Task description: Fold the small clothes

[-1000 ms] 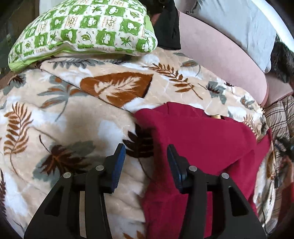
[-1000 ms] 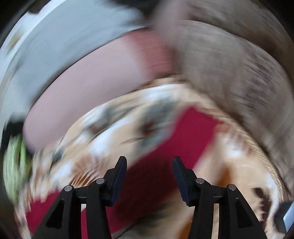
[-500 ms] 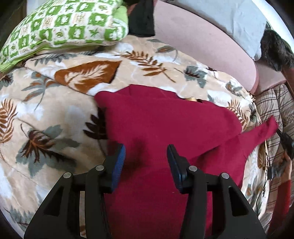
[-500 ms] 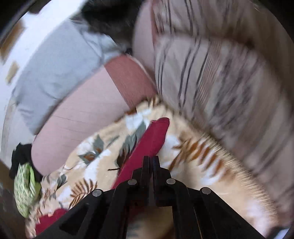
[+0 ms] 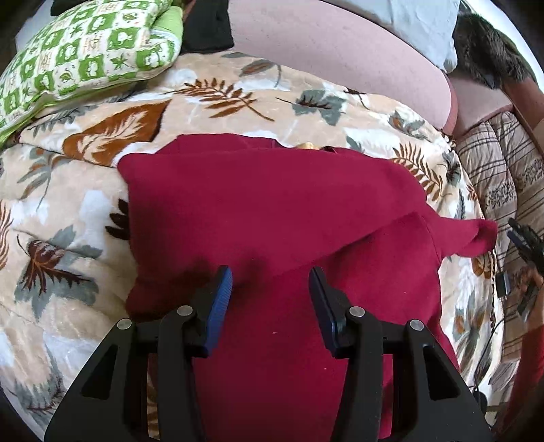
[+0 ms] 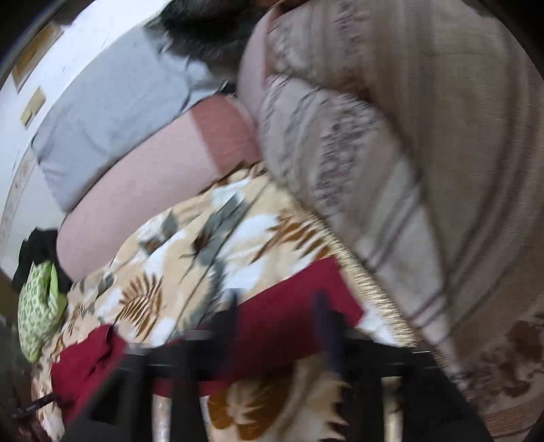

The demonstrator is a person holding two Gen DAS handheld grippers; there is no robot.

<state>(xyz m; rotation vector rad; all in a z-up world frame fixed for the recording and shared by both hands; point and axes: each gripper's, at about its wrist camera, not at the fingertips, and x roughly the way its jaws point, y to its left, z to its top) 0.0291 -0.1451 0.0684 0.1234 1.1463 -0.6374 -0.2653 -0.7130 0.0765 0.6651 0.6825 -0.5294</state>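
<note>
A dark red garment [image 5: 272, 210] lies spread on a leaf-patterned blanket [image 5: 68, 217], with one sleeve [image 5: 476, 234] stretched out to the right. My left gripper [image 5: 272, 282] hovers over the garment's near half, open with nothing between its blue pads. At the right edge of the left wrist view a hand holds my right gripper [image 5: 522, 238] just past the sleeve's end. The right wrist view is blurred. There my right gripper [image 6: 278, 306] has its jaws opening, apart over the red sleeve [image 6: 289, 323], and the pads do not press on it.
A green checked pillow [image 5: 85, 54] lies at the far left, with a black cloth [image 5: 207, 27] beside it. A pink bolster [image 5: 340, 57] and a grey pillow [image 5: 418, 23] run along the back. A striped beige quilt [image 6: 425, 204] is piled at the right, beside the sleeve.
My left gripper has slid from the garment's left edge to over its middle. My right gripper, shut at the sleeve's end half a second ago, now has its jaws apart.
</note>
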